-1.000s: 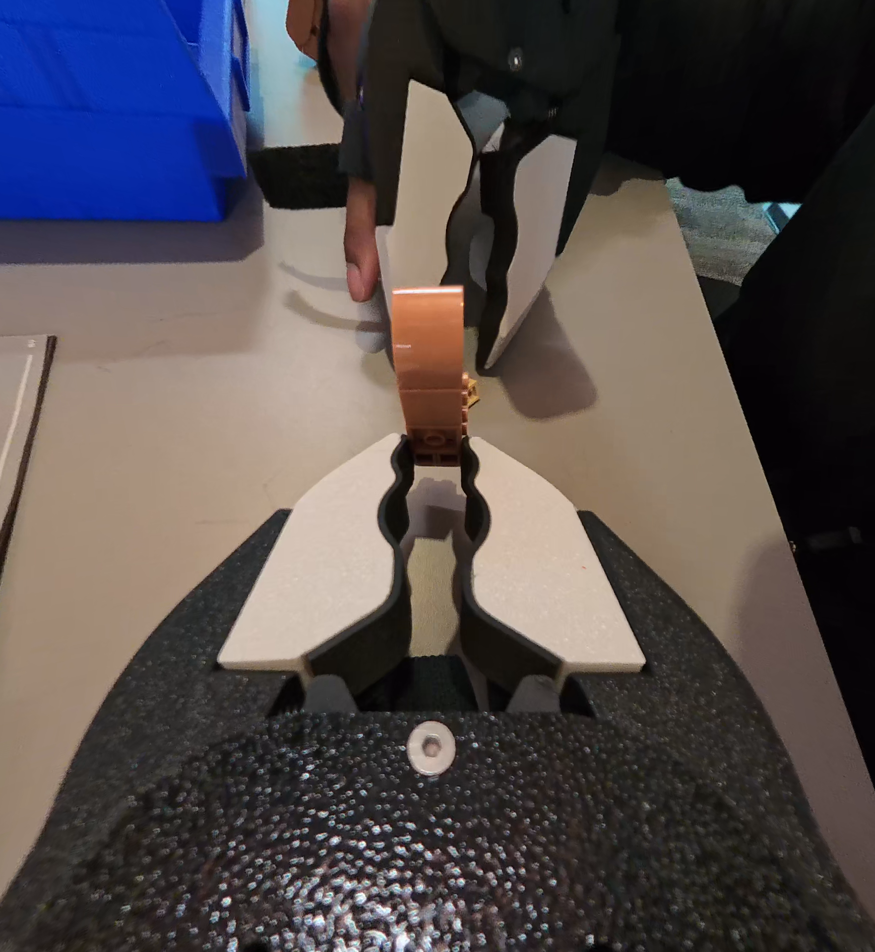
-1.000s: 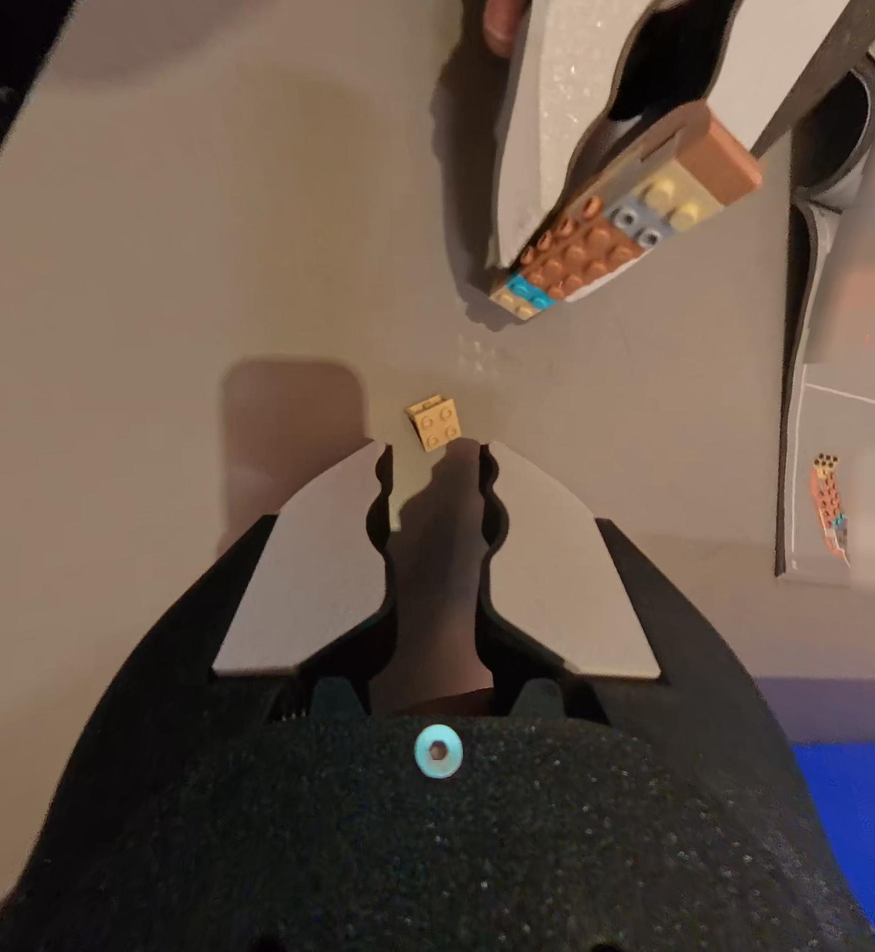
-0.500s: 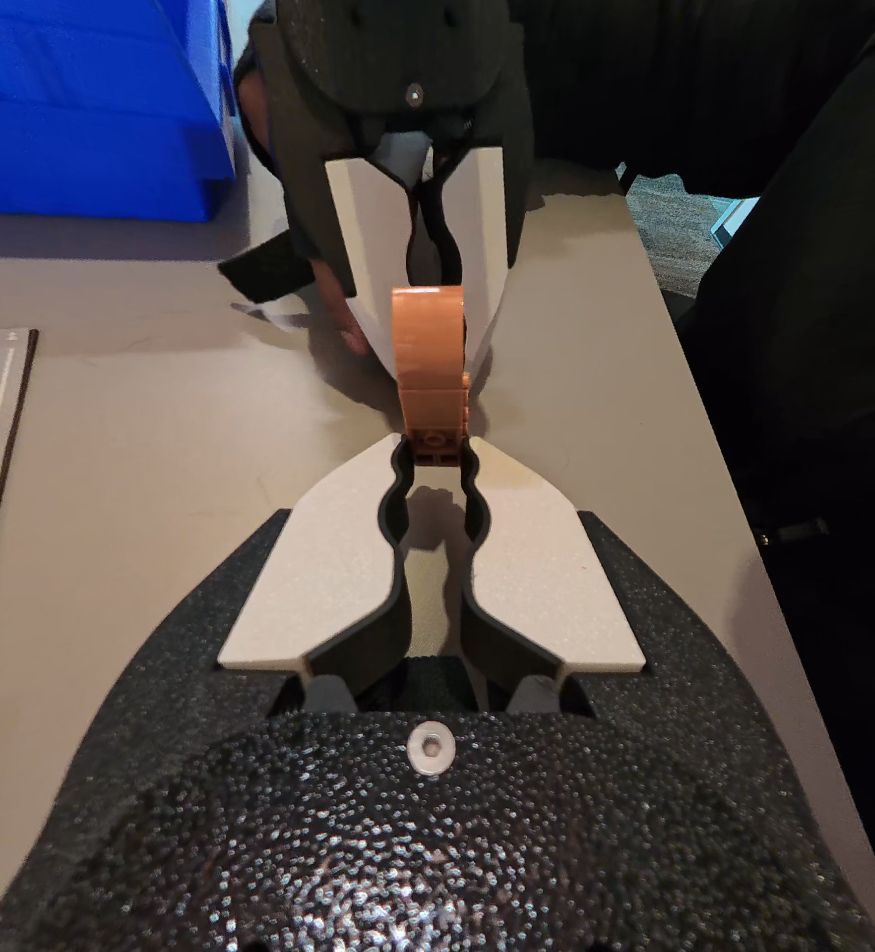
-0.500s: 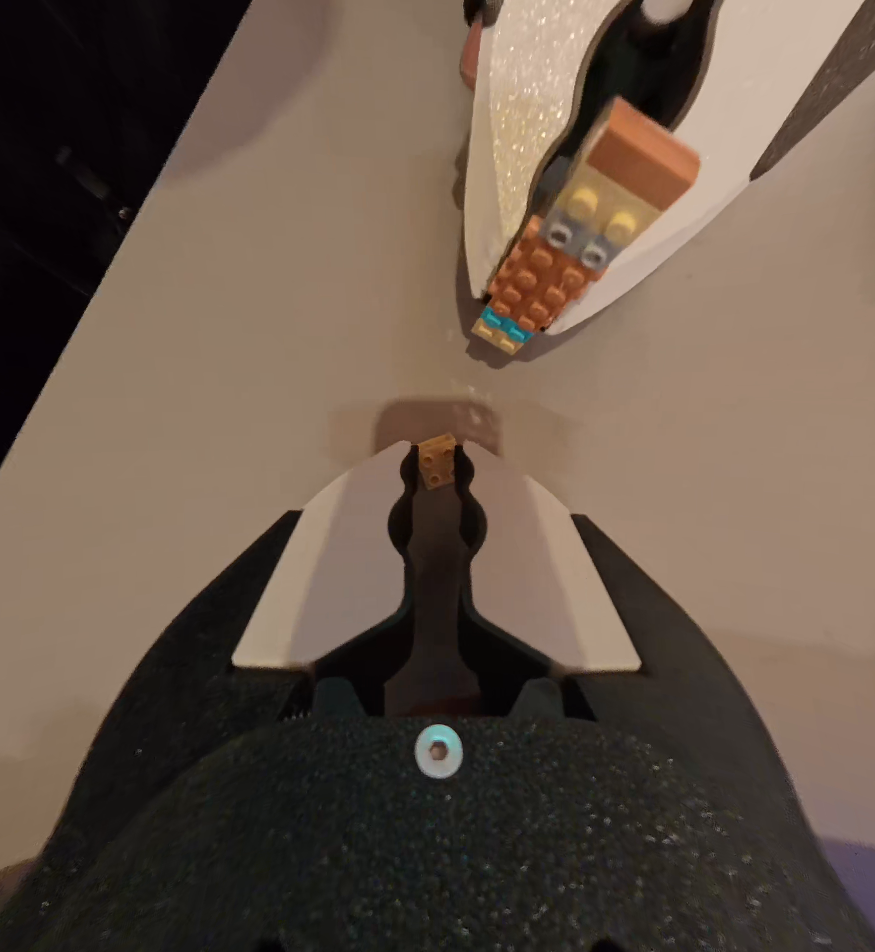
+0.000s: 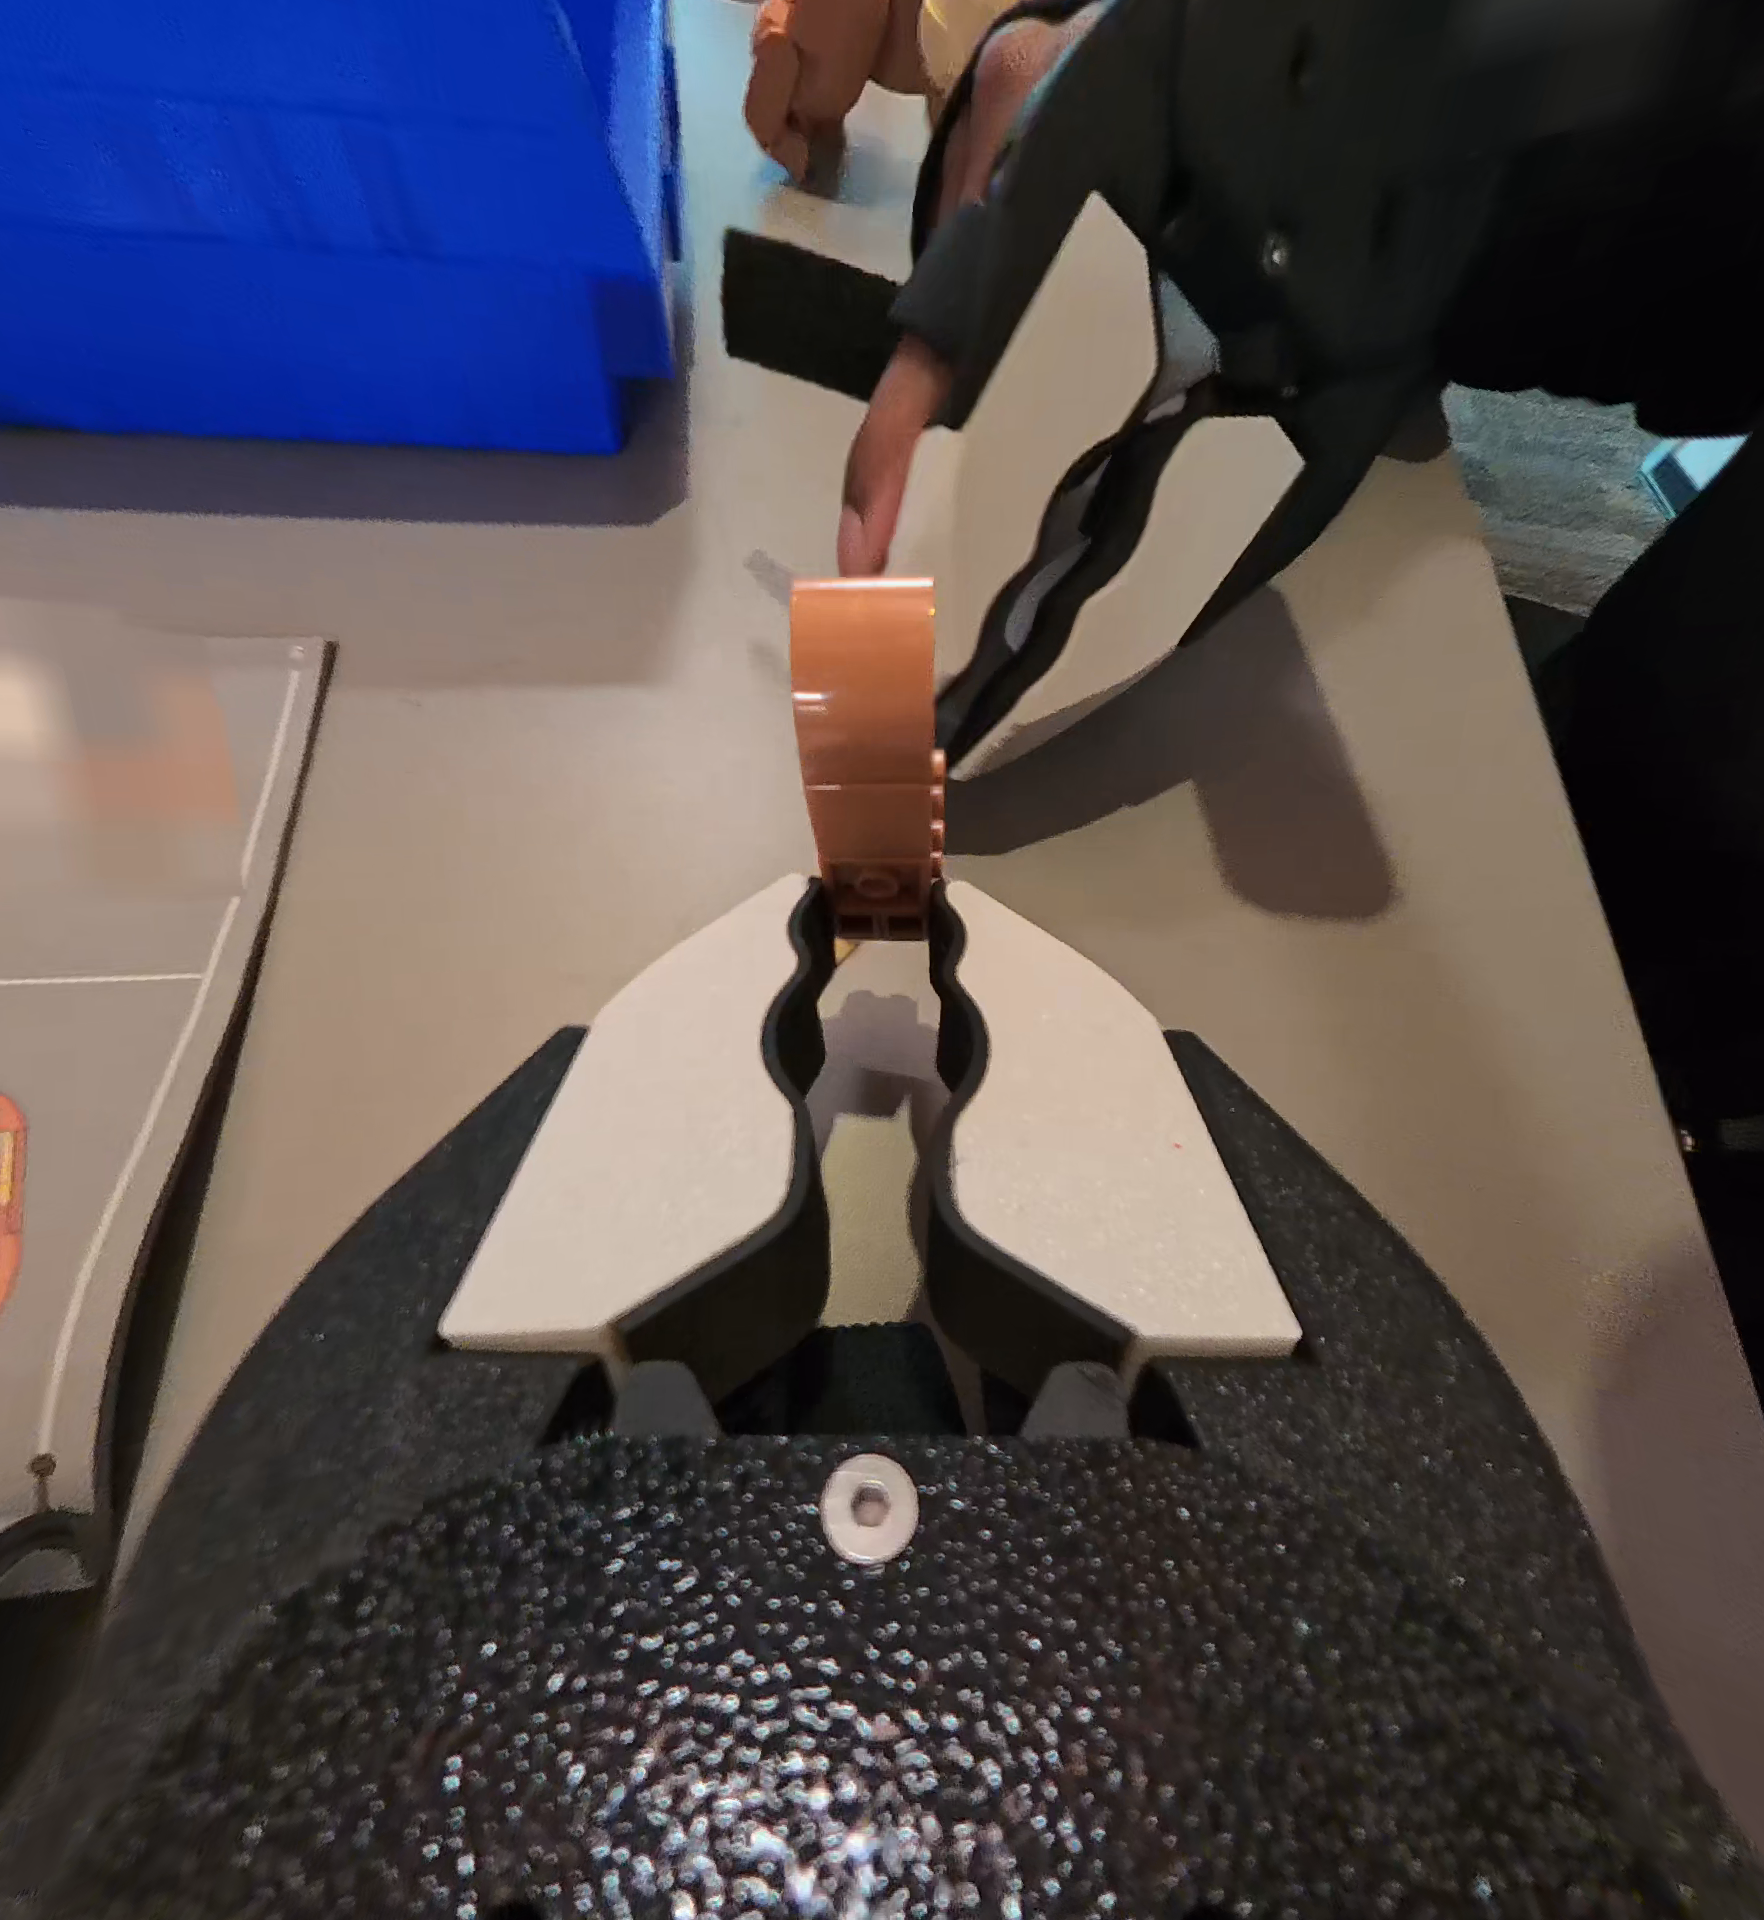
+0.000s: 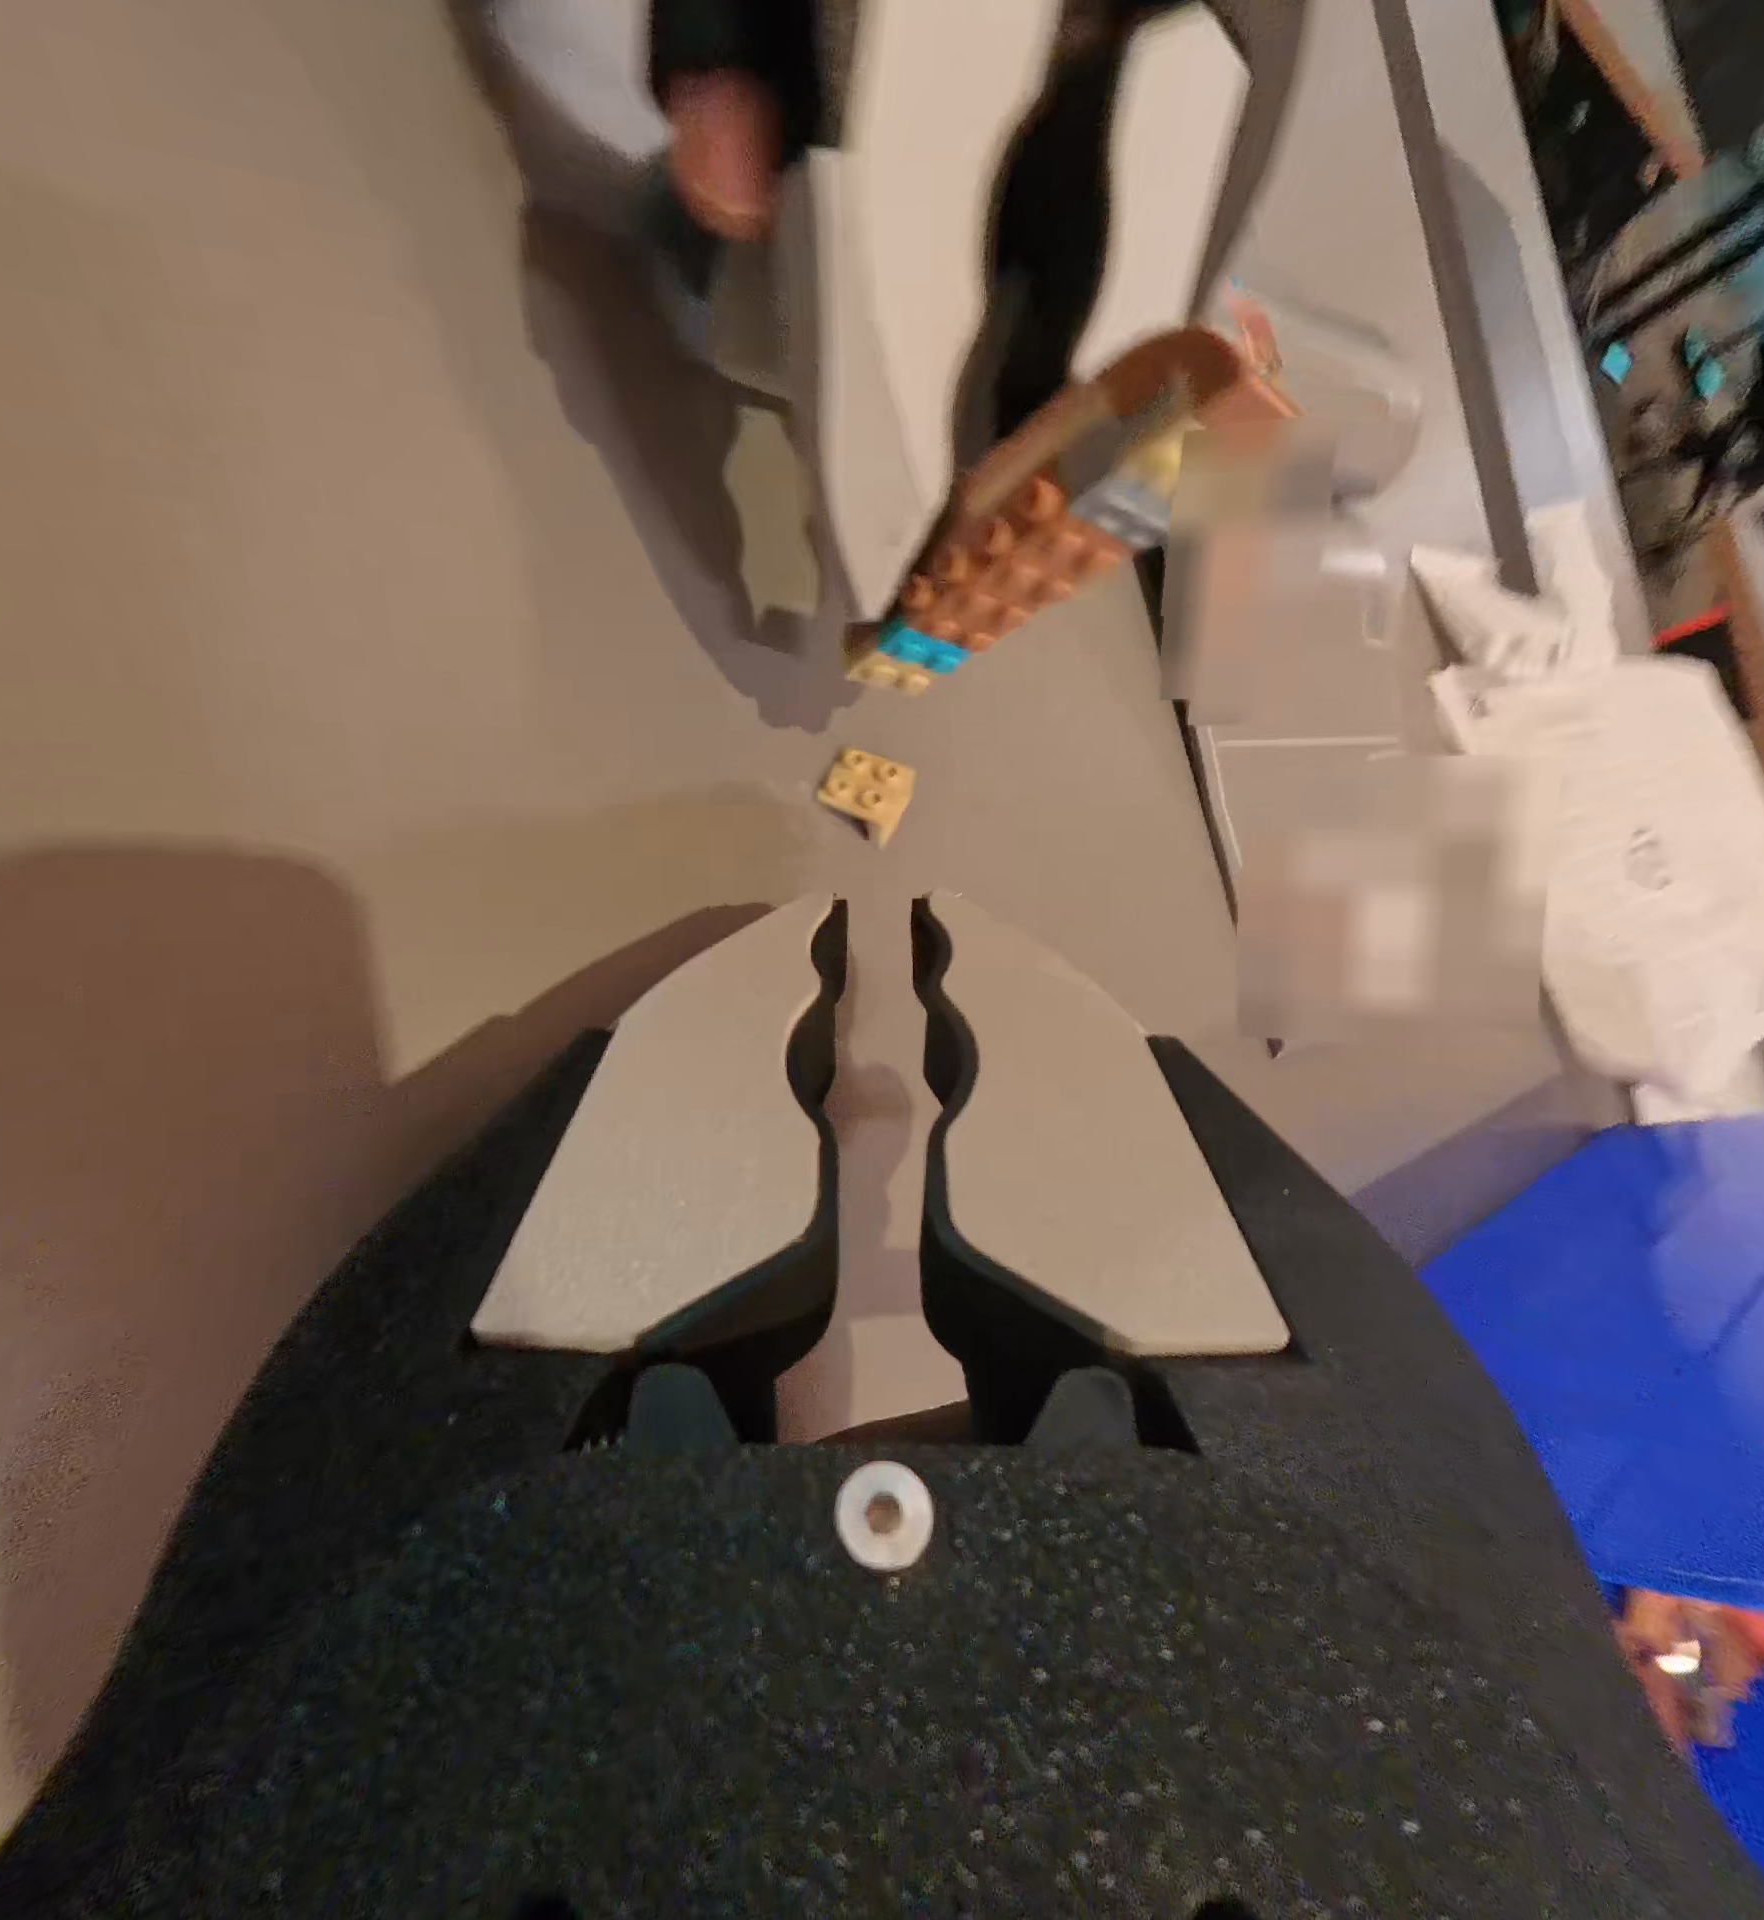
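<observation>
My left gripper (image 5: 880, 914) is shut on the lower end of a brown brick assembly (image 5: 862, 707) and holds it upright above the table. In the right wrist view the assembly (image 6: 1003, 561) shows brown studs and a blue and a tan end piece. My right gripper (image 6: 878, 909) has its fingertips a narrow gap apart with nothing between them. A small tan brick (image 6: 865, 792) lies on the table just beyond its tips, below the assembly's end. In the left wrist view the right gripper's fingers (image 5: 1106, 707) slant down to the table, right of the assembly.
A blue bin (image 5: 286, 208) stands at the back left of the grey table (image 5: 545, 831). A grey sheet with a printed brick picture (image 5: 78, 883) lies at the left. A black strap (image 5: 805, 312) lies behind. The table's edge (image 5: 1584, 935) runs close on the right.
My right gripper narrowed around the tan brick half a second ago; now the brick is out of the jaws and lies ahead of the tips. My left gripper keeps its hold.
</observation>
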`<state>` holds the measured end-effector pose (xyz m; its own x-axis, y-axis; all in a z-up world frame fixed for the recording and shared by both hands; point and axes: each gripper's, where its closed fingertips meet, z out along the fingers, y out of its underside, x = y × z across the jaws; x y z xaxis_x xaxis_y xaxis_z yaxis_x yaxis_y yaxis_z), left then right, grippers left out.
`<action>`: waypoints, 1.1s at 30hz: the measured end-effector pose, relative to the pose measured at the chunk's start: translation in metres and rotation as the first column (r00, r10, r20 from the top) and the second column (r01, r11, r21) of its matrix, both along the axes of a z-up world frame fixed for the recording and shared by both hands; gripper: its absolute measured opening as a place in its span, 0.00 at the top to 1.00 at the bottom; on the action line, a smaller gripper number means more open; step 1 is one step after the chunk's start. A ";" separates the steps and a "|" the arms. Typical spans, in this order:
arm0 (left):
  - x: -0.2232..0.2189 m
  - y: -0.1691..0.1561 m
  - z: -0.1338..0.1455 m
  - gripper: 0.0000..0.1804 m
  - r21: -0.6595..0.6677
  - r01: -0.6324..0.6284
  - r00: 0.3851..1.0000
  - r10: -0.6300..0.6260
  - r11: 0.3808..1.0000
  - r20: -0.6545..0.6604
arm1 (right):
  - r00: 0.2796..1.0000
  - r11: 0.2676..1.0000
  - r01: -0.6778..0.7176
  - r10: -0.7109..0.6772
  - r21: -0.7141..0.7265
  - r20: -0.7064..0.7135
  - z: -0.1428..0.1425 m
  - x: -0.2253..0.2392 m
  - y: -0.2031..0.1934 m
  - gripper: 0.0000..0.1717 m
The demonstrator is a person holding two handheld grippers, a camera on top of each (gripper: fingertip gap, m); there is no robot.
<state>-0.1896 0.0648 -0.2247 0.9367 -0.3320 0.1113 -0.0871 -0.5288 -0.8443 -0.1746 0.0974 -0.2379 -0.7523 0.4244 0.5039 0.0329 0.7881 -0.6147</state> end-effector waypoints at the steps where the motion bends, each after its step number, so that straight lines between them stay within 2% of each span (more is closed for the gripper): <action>1: -0.003 -0.001 0.000 0.91 -0.006 -0.012 1.000 0.012 1.000 0.003 | 0.998 0.998 0.041 -0.039 -0.041 0.057 -0.002 -0.006 0.001 0.93; 4: -0.009 -0.006 -0.005 0.91 -0.045 -0.021 1.000 0.022 0.999 0.018 | 0.949 0.963 0.190 -0.130 -0.191 0.286 -0.009 -0.020 -0.005 0.88; 6: -0.014 -0.007 -0.009 0.91 -0.064 -0.040 0.999 0.042 0.997 0.022 | 0.911 0.945 0.221 -0.113 -0.241 0.396 -0.014 -0.021 -0.015 0.83; 9: -0.019 -0.008 -0.014 0.91 -0.081 -0.050 0.998 0.052 0.995 0.023 | 0.927 0.973 0.161 -0.091 -0.168 0.364 -0.023 -0.025 -0.017 0.82; 12: -0.022 -0.008 -0.018 0.91 -0.089 -0.060 0.998 0.063 0.994 0.027 | 0.901 0.965 0.200 -0.113 -0.170 0.419 -0.022 -0.032 -0.016 0.82; 16: -0.025 -0.007 -0.016 0.91 -0.079 -0.075 0.996 0.078 0.994 0.035 | 0.910 0.976 0.169 -0.101 -0.135 0.403 -0.025 -0.032 -0.022 0.89; 19: -0.028 -0.007 -0.015 0.90 -0.070 -0.083 0.996 0.086 0.994 0.035 | 0.940 0.993 0.080 -0.046 -0.089 0.338 -0.024 -0.030 -0.026 0.91; 24: -0.032 -0.007 -0.012 0.91 -0.054 -0.094 0.994 0.097 0.994 0.052 | 0.999 0.999 -0.035 0.034 0.022 0.021 -0.004 -0.043 -0.020 0.93; 27: -0.035 -0.006 -0.010 0.91 -0.040 -0.111 0.992 0.113 0.993 0.051 | 0.977 0.984 -0.095 0.122 0.153 -0.176 0.006 -0.041 -0.019 0.93; 30: -0.035 -0.003 -0.005 0.91 -0.011 -0.123 0.991 0.124 0.992 0.059 | 0.919 0.930 -0.127 0.241 0.344 -0.313 0.004 -0.037 -0.020 0.93; 33: -0.030 -0.002 -0.005 0.91 -0.007 -0.115 0.991 0.115 0.993 0.063 | 0.885 0.851 -0.118 0.324 0.512 -0.334 -0.009 -0.035 -0.018 0.93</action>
<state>-0.2197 0.0632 -0.2293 0.9597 -0.2218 0.1726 0.0282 -0.5351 -0.8443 -0.2100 0.0794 -0.2471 -0.4895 -0.0914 0.8672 -0.3406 0.9355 -0.0937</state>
